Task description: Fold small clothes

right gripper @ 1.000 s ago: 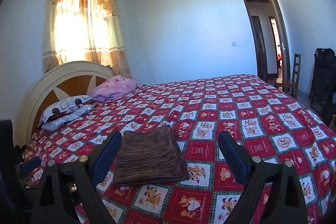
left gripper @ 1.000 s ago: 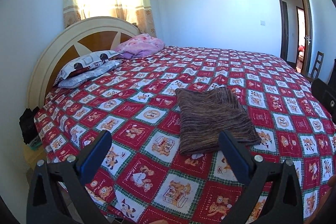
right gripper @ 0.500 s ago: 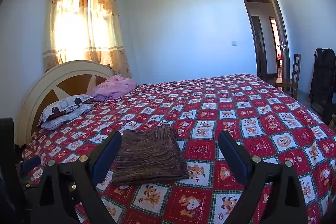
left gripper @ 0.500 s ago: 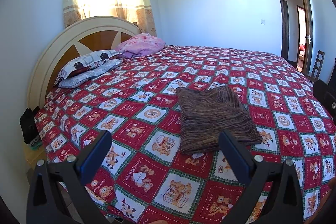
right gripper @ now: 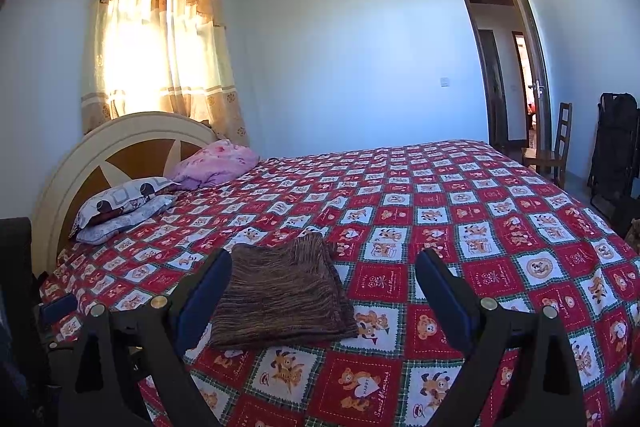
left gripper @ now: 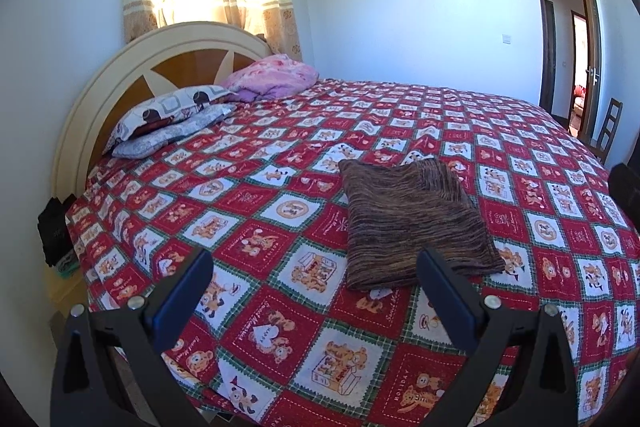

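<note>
A brown striped garment (left gripper: pixel 412 223) lies folded into a compact rectangle on a bed (left gripper: pixel 560 247) spread with a red-and-white patchwork cover of cartoon bears, near the bed's front edge and roughly midway along it. The left gripper (left gripper: pixel 316 291) and the right gripper (right gripper: pixel 324 291) both hang above that front edge with fingers spread wide and nothing between them, clear of the cloth. Each points toward the garment from its own side, a stance that suits either a pause to check the result or an approach for one more fold; which one cannot be told from here. The fabric shows fine streaks of brown, tan and black, with a knit-like look, likely soft and prone to slump. A second layer peeks out at the far right corner, where its stripes run crosswise to those of the top layer. The edges sit fairly square and flat. Pillows (left gripper: pixel 168 119) and a pink bundle (left gripper: pixel 272 77) rest by the headboard (left gripper: pixel 132 67), well apart from the garment.
</note>
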A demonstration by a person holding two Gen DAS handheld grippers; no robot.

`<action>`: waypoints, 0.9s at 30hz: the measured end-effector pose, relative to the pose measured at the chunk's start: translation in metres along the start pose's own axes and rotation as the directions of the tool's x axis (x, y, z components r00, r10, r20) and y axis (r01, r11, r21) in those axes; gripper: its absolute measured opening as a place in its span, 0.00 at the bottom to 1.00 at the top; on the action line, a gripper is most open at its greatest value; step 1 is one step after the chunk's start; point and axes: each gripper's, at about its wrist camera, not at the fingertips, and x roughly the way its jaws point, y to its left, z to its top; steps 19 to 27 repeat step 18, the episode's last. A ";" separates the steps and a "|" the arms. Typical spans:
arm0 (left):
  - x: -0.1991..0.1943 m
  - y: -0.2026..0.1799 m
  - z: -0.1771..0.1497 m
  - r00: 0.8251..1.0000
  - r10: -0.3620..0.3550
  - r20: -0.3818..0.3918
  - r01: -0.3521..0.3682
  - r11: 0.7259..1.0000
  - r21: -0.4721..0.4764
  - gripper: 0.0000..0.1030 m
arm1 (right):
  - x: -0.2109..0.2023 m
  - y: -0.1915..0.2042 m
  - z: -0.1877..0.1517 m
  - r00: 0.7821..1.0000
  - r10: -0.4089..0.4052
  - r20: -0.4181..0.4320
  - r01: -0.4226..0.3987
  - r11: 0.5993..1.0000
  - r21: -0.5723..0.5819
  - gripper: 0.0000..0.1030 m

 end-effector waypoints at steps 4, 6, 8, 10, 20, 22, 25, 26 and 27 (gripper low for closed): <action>0.004 0.002 0.000 0.999 -0.027 -0.016 0.027 1.000 -0.014 1.00 | 0.001 0.000 -0.002 1.000 -0.004 -0.005 0.004 1.000 -0.004 0.91; 0.003 0.002 -0.001 0.999 -0.048 0.005 0.048 0.999 -0.016 1.00 | 0.002 0.000 -0.002 1.000 -0.005 -0.009 0.005 1.000 -0.005 0.91; 0.005 -0.001 0.000 0.999 -0.032 0.006 0.032 0.999 -0.004 1.00 | 0.004 -0.001 -0.003 1.000 -0.003 -0.015 0.003 1.000 -0.002 0.91; 0.008 -0.001 0.000 1.000 -0.030 0.000 0.030 1.000 -0.001 1.00 | 0.005 -0.002 -0.003 1.000 -0.004 -0.019 0.004 1.000 0.000 0.91; 0.021 0.005 0.000 0.998 -0.029 -0.050 0.027 0.999 -0.036 1.00 | 0.009 -0.007 -0.005 0.999 -0.019 -0.035 0.020 1.000 0.021 0.91; 0.021 0.005 0.000 0.998 -0.029 -0.050 0.027 0.999 -0.036 1.00 | 0.009 -0.007 -0.005 0.999 -0.019 -0.035 0.020 1.000 0.021 0.91; 0.021 0.005 0.000 0.998 -0.029 -0.050 0.027 0.999 -0.036 1.00 | 0.009 -0.007 -0.005 0.999 -0.019 -0.035 0.020 1.000 0.021 0.91; 0.021 0.005 0.000 0.998 -0.029 -0.050 0.027 0.999 -0.036 1.00 | 0.009 -0.007 -0.005 0.999 -0.019 -0.035 0.020 1.000 0.021 0.91; 0.021 0.005 0.000 0.998 -0.029 -0.050 0.027 0.999 -0.036 1.00 | 0.009 -0.007 -0.005 0.999 -0.019 -0.035 0.020 1.000 0.021 0.91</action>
